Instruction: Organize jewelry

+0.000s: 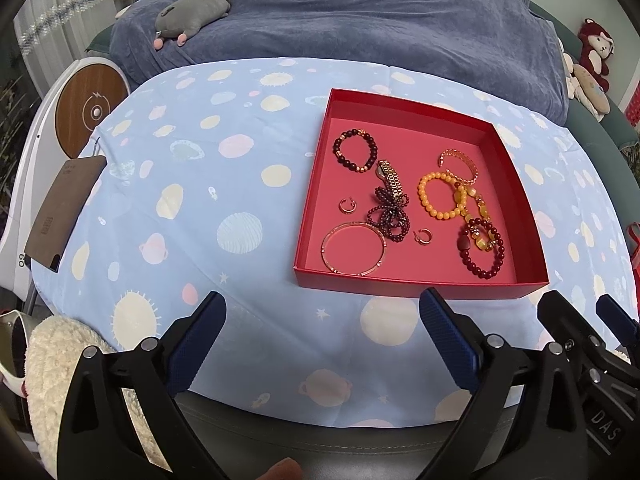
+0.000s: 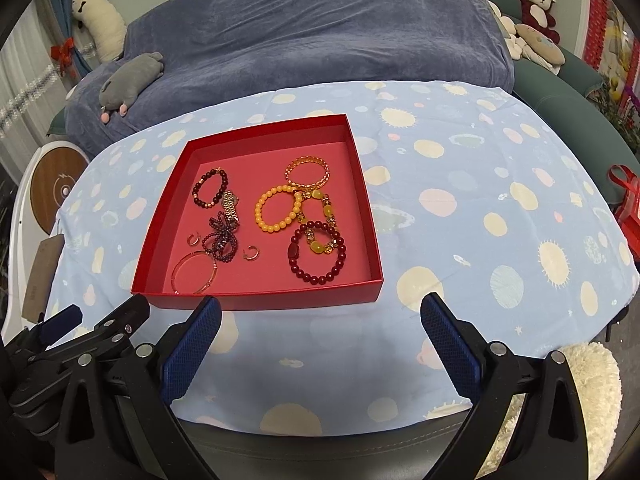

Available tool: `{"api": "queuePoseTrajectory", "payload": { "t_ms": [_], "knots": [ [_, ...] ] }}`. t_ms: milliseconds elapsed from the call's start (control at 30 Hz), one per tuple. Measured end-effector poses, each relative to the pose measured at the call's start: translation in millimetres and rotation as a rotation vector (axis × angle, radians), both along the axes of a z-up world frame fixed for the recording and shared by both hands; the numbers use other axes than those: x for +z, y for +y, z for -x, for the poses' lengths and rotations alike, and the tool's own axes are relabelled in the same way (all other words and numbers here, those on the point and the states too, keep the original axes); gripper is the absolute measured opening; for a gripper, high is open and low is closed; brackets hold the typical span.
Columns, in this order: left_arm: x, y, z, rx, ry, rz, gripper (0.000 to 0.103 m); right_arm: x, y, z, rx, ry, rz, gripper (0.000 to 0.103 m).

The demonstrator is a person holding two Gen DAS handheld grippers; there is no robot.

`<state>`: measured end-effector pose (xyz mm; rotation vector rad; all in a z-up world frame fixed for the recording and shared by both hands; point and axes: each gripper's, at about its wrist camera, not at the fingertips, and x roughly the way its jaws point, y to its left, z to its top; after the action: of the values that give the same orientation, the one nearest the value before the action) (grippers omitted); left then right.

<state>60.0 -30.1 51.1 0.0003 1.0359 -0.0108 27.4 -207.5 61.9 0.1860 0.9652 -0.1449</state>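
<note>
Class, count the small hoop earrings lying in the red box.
2. One earring lies left of the purple bead strand; the other earring lies right of it. More could hide under tangled pieces.

I see the red tray (image 1: 516, 184) right of frame centre, holding loose beaded bracelets (image 1: 438, 195), bangle (image 1: 353, 247), watch (image 1: 389, 178).

Probably a home living room: a blanket-draped sofa (image 2: 320, 28) with plush toys (image 2: 536, 4) behind a cloth-covered table (image 2: 460, 208).

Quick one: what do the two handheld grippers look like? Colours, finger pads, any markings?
Both the left gripper and the right gripper have black plastic frames with silver rivets and two fingers faced with textured dark-blue pads. White letters "DAS" show on the right gripper's body. No cables visible.
</note>
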Motion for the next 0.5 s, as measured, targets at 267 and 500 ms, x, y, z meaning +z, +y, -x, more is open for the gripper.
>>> {"api": "queuePoseTrajectory", "payload": {
  "t_ms": [267,500],
  "knots": [
    [1.0,-0.3,0.3,0.004,-0.010,-0.013,0.093,0.2,0.3,2.1,0.001,-0.006,0.005,0.096],
    [1.9,0.0,1.3,0.005,-0.015,-0.018,0.093,0.6,0.8,2.5,0.001,-0.006,0.009,0.096]
  ]
}}
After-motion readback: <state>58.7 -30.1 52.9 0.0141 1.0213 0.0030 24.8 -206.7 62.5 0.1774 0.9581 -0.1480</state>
